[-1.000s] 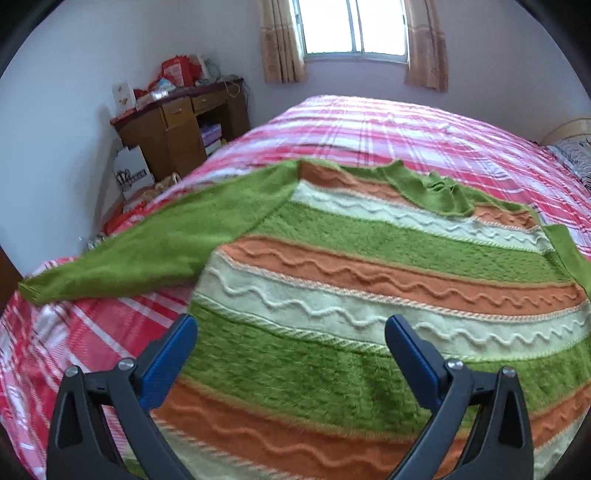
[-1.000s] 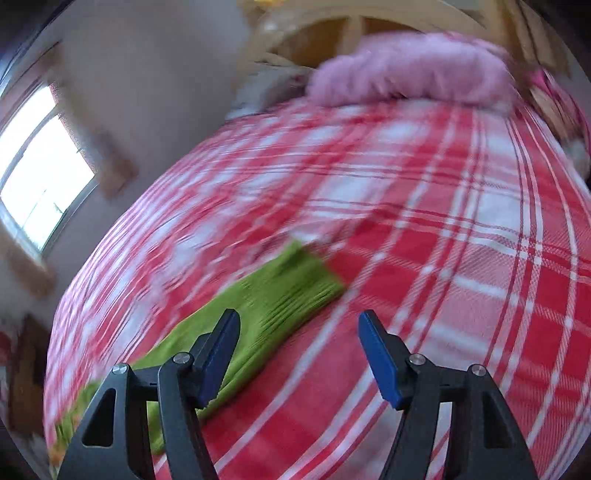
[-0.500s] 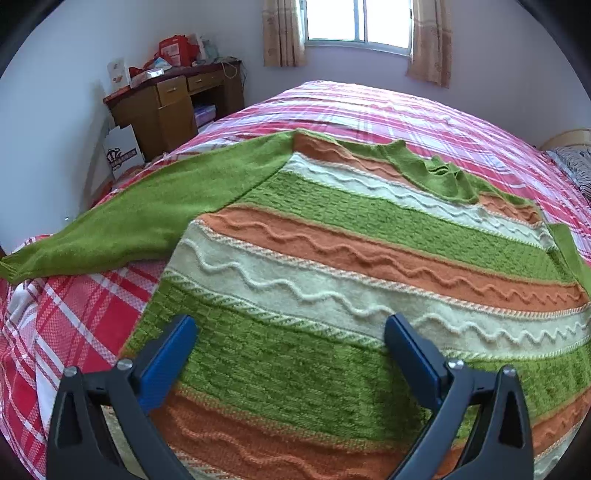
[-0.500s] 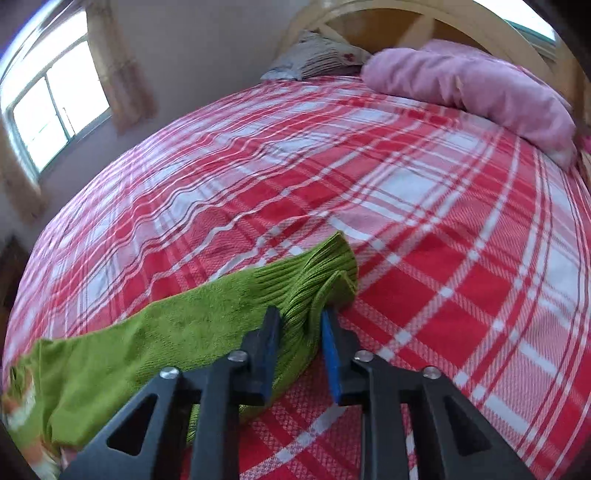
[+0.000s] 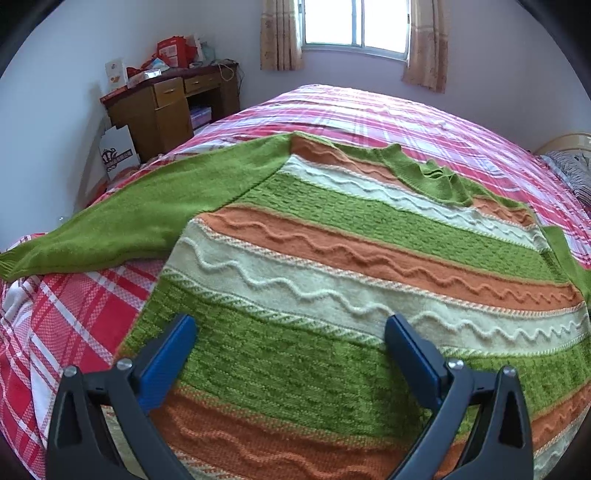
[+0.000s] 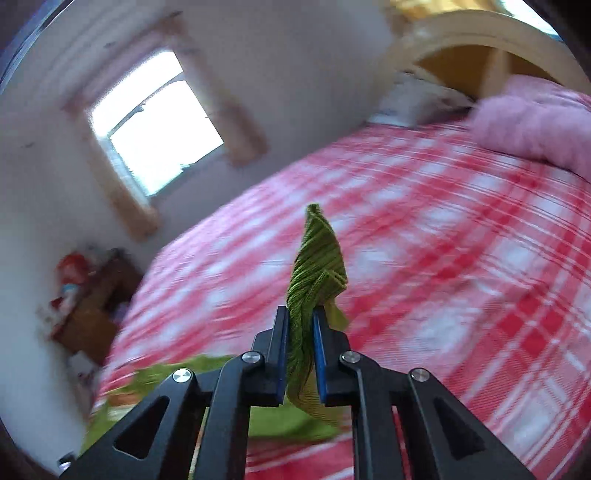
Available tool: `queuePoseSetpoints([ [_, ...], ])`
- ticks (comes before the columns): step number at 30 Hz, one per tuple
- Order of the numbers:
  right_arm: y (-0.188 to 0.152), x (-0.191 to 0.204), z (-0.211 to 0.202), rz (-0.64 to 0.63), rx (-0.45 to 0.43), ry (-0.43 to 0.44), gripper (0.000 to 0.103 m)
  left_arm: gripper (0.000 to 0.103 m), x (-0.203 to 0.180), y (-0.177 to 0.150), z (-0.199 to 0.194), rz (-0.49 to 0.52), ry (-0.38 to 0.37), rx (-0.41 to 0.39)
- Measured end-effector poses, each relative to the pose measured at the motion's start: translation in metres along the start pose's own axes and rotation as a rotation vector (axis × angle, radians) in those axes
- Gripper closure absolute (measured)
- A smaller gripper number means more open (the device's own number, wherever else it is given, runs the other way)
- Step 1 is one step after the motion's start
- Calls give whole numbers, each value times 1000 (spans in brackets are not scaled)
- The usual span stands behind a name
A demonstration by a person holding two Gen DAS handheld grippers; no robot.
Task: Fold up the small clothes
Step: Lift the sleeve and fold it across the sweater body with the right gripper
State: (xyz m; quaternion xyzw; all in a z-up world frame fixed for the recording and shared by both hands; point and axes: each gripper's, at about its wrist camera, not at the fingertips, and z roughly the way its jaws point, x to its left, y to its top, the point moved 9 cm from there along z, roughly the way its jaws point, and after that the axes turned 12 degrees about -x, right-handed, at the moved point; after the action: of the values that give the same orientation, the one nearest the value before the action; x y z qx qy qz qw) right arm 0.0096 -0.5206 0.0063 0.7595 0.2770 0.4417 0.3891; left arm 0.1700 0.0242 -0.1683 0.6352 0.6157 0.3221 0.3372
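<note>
A knitted sweater (image 5: pixel 332 266) with green, orange and cream stripes lies flat on the red plaid bed (image 5: pixel 424 122). Its green left sleeve (image 5: pixel 140 218) stretches out to the bed's left edge. My left gripper (image 5: pixel 291 343) is open and hovers just above the sweater's lower body, holding nothing. My right gripper (image 6: pixel 300 325) is shut on the ribbed green cuff (image 6: pixel 317 266) of the other sleeve and holds it up above the bed. The rest of that sleeve hangs down below the jaws, blurred.
A wooden desk (image 5: pixel 170 103) with clutter stands against the wall left of the bed, a white paper bag (image 5: pixel 118 151) beside it. A pink pillow (image 6: pixel 535 122) and the wooden headboard (image 6: pixel 480 40) are at the bed's far end. A window (image 5: pixel 358 22) is behind.
My right gripper closed on the green sleeve cuff, then lifted it off the bed and swung. My left gripper moved slightly forward over the sweater and stayed open.
</note>
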Motion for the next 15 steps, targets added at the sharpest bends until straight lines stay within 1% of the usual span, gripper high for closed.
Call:
queuePoseSetpoints([
  [3, -14, 73, 3, -15, 35, 138, 91, 0, 1, 1, -4, -6, -31, -1],
  [5, -30, 109, 6, -18, 70, 204, 91, 0, 3, 2, -7, -1, -34, 6],
  [6, -43, 133, 9, -21, 97, 242, 91, 0, 6, 3, -10, 7, -27, 0],
  [7, -52, 149, 11, -24, 115, 267, 91, 0, 12, 6, -15, 21, -6, -19],
  [8, -62, 165, 13, -28, 132, 290, 91, 0, 20, 10, -22, 34, 26, -52],
  [9, -76, 186, 17, -35, 154, 318, 91, 0, 26, 13, -27, 38, 43, -77],
  [10, -86, 198, 19, -37, 169, 336, 91, 0, 37, 18, -32, 33, 54, -104],
  [12, -113, 229, 28, -42, 216, 376, 91, 0, 50, 19, -35, 16, 59, -114],
  [15, -155, 271, 40, -22, 280, 427, 91, 0, 76, 11, -31, -26, 100, -115],
])
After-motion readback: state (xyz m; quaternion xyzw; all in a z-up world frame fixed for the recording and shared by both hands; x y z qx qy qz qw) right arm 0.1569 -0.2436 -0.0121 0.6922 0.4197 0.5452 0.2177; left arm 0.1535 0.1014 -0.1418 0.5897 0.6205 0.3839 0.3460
